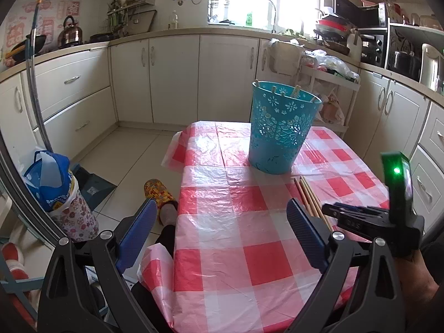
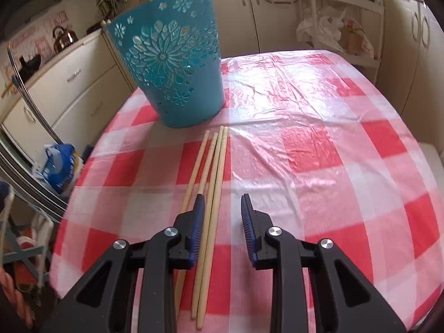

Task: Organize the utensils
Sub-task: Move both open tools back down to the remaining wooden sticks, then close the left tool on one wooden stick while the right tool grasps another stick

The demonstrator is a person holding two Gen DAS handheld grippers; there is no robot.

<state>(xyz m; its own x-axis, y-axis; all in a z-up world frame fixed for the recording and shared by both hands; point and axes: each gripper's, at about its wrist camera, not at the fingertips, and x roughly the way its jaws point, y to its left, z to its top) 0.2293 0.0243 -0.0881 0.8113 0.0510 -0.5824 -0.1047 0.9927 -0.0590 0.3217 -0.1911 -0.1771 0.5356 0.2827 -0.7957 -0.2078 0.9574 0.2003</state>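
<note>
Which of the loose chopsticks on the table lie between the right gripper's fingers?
The rightmost two chopsticks, lying side by side; the other two lie left of the left finger.

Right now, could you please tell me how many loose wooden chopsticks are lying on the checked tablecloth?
4 wooden chopsticks lie side by side before the turquoise perforated plastic basket; two pass between the open right gripper fingers. More stand inside the basket.
</note>
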